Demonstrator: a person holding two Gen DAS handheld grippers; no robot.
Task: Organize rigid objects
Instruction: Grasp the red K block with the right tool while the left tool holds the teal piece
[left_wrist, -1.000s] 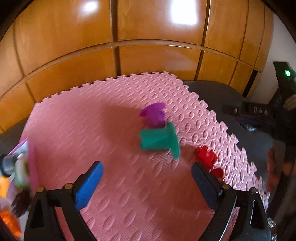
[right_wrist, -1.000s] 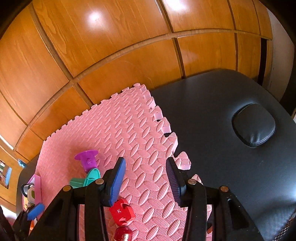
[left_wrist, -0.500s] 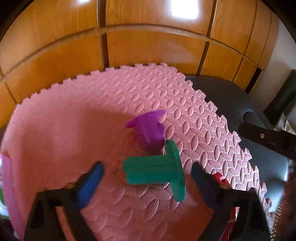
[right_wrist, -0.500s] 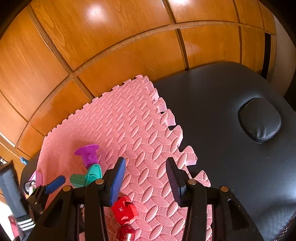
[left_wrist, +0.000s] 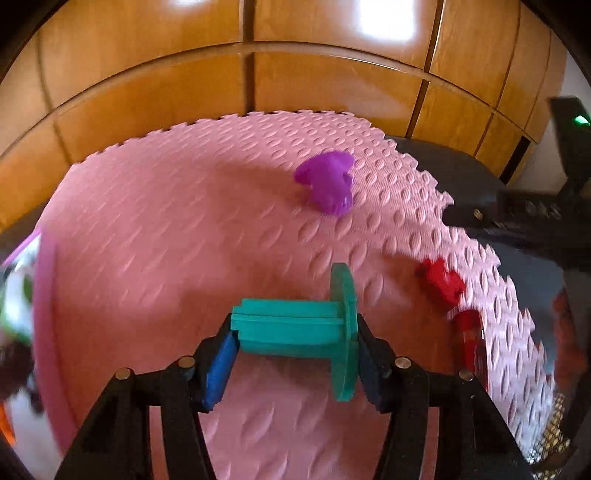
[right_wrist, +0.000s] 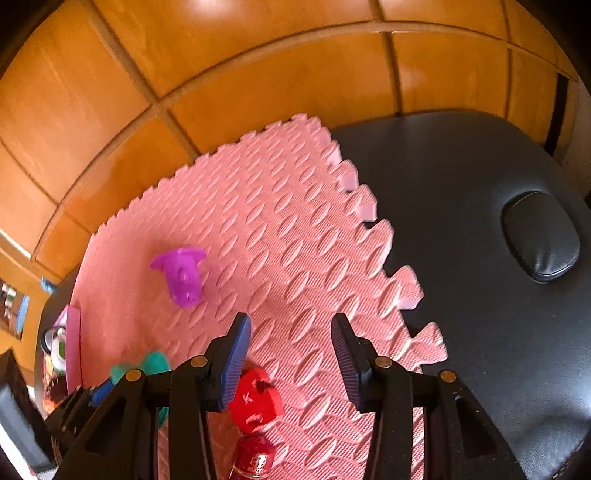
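Note:
A teal-green peg (left_wrist: 291, 332) with a round flange lies crosswise between the blue pads of my left gripper (left_wrist: 295, 343). Its jaws are closing, one pad against the stem end and the other against the flange. A purple peg (left_wrist: 328, 184) lies farther back on the pink foam mat (left_wrist: 166, 240). In the right wrist view my right gripper (right_wrist: 291, 354) hovers open over the mat (right_wrist: 288, 240) with nothing between its pads. A red block (right_wrist: 255, 400) marked K sits just below its left finger. The purple peg (right_wrist: 183, 275) lies to the left.
A red bottle-like thing (right_wrist: 253, 458) lies beside the red block (left_wrist: 441, 282) near the mat's jagged right edge. A pink box (left_wrist: 40, 295) of toys stands at the mat's left. Black padded surface (right_wrist: 480, 295) extends to the right, and wooden panels (left_wrist: 332, 92) rise behind.
My left gripper came down over the green peg and narrowed from wide open until its pads met the peg's ends. The peg now sits apart from the purple one. The right gripper shifted slightly.

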